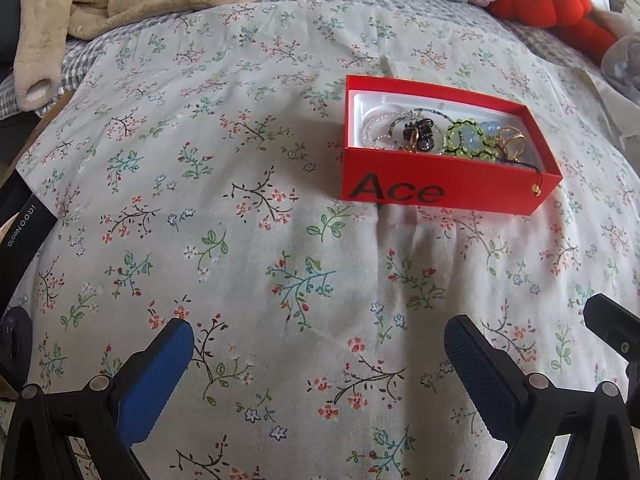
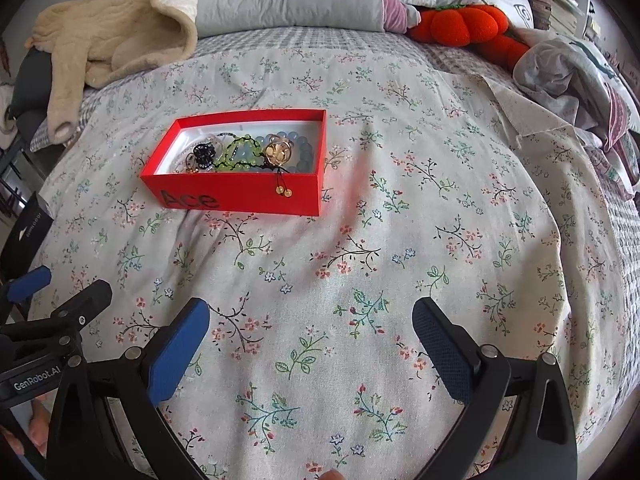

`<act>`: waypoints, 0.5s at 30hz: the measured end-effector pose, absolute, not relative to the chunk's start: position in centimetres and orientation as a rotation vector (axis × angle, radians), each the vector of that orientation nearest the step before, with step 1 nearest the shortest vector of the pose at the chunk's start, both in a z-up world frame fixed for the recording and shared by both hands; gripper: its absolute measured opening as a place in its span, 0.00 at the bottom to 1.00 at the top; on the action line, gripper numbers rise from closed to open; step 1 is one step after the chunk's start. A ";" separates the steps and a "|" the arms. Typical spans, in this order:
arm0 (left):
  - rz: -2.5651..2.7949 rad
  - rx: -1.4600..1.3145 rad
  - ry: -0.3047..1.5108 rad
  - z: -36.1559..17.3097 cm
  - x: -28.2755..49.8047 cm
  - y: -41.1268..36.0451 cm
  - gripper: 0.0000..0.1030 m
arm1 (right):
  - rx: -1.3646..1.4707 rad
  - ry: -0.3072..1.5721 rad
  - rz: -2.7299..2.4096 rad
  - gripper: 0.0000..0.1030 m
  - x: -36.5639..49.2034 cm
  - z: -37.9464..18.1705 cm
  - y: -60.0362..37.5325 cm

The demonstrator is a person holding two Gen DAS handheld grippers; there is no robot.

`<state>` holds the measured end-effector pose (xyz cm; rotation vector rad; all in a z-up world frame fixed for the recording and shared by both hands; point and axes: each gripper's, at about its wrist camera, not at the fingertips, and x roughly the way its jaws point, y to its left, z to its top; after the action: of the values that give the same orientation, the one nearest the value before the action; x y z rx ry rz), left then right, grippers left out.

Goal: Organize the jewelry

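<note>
Your right claw [image 2: 310, 344] and left claw [image 1: 320, 364] both gape wide and empty over the floral bedspread [image 2: 400, 280], so reach ahead to the red cardboard box [image 2: 240, 196] and tuck its dangling gold-beaded cord [image 2: 282, 186] inside.

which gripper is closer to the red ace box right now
Roughly even, the left maybe slightly nearer. The red box lies ahead and right of the left gripper, ahead and left of the right gripper. Both are open, touching nothing.
</note>
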<state>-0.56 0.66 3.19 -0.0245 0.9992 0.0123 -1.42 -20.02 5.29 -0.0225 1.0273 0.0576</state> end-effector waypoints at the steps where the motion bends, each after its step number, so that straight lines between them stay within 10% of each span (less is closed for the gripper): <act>1: 0.012 -0.024 0.999 3.2 -0.5 0.6 1.00 | -0.023 1.028 0.058 0.99 -1.4 5.2 -20.0; 15: 0.020 -0.020 0.989 3.3 -0.6 0.6 1.00 | -0.047 1.021 0.059 0.99 -1.7 5.1 -19.4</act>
<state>-0.65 0.64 3.34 -0.0201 0.9891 0.0204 -1.69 -19.40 5.11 -0.0465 1.0209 0.0593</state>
